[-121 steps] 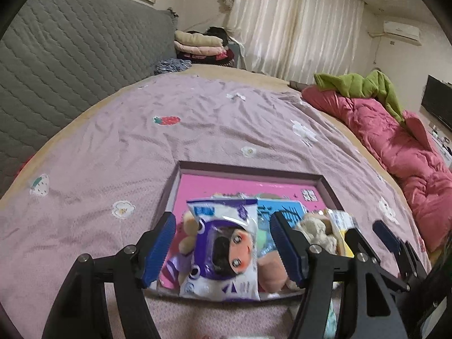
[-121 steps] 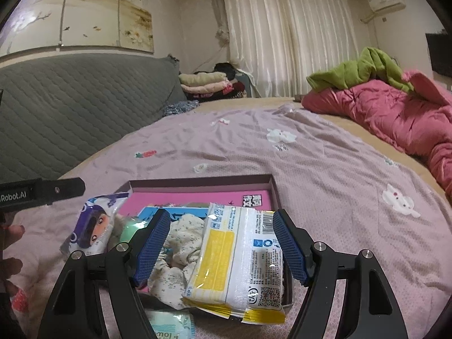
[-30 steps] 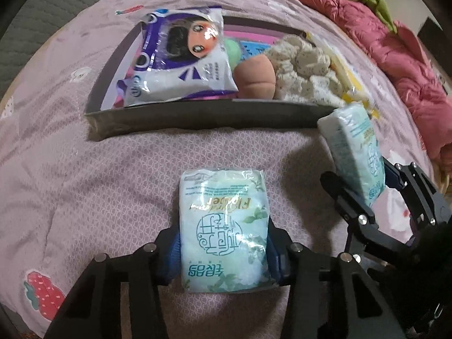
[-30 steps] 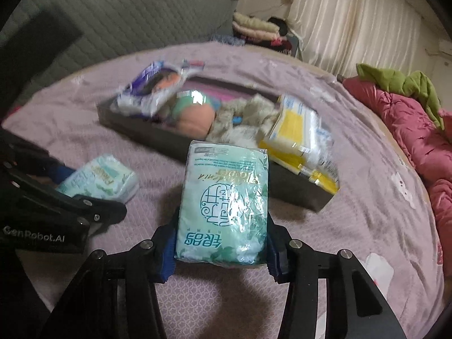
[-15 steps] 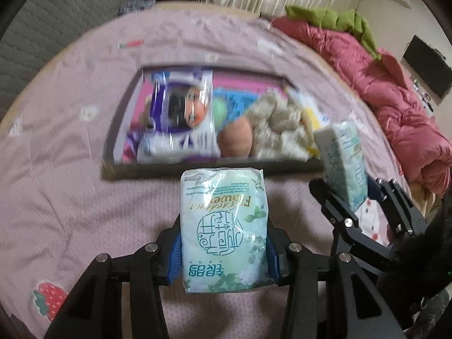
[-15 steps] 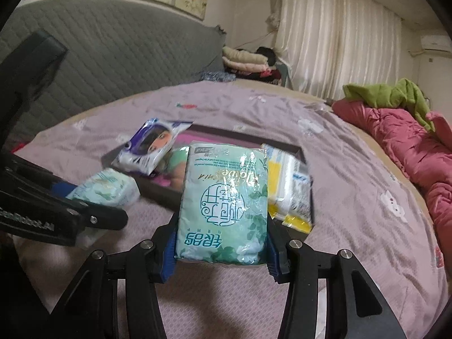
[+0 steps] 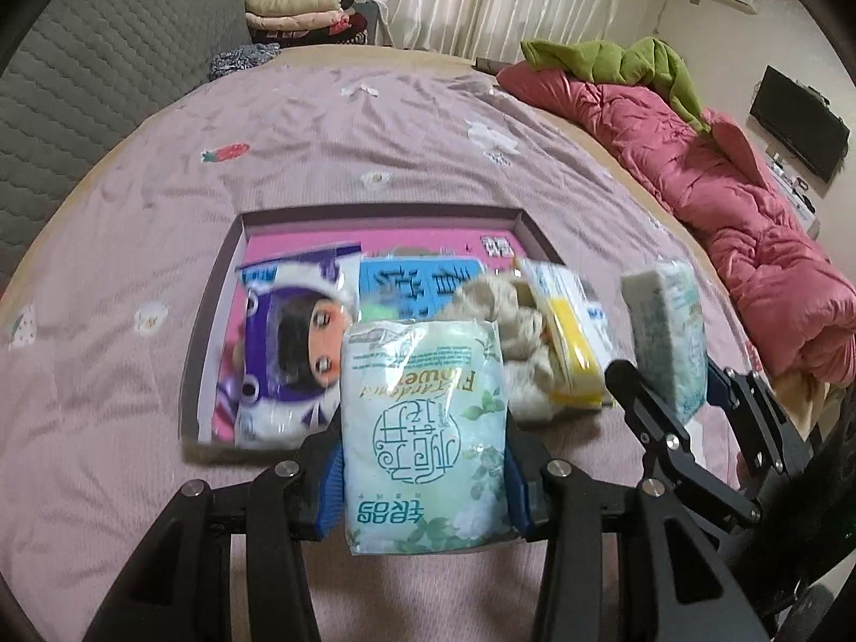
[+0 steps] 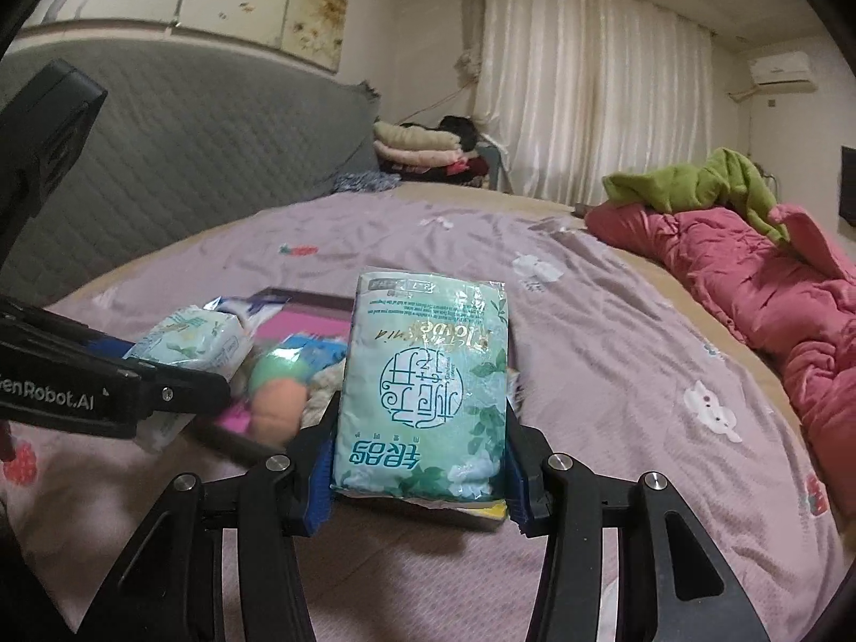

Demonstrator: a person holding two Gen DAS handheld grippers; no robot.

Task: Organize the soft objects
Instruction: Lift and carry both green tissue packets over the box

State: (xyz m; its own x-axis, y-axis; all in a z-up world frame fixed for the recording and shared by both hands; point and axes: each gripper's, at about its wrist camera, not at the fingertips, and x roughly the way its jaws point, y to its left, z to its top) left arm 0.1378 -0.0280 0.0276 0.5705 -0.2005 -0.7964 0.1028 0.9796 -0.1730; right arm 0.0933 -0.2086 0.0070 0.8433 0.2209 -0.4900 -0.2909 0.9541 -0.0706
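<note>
The left gripper [image 7: 425,473] clamps a pale green tissue pack [image 7: 425,438]; the right gripper [image 8: 420,473] clamps a second tissue pack [image 8: 428,390]. Both are held above the lilac bedspread [image 7: 321,123], just before the shallow tray [image 7: 385,209] holding a doll packet [image 7: 291,353], a cream plush [image 7: 513,337] and a yellow pack [image 7: 570,331].

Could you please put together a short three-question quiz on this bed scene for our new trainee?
1. True or false: the left gripper is empty.
2. What does the right gripper hold? A) plush toy B) tissue pack C) yellow packet
3. Fill in: the doll packet lies in the ____.

Key: 1. False, it clamps a green tissue pack. 2. B, a second tissue pack. 3. Tray.
</note>
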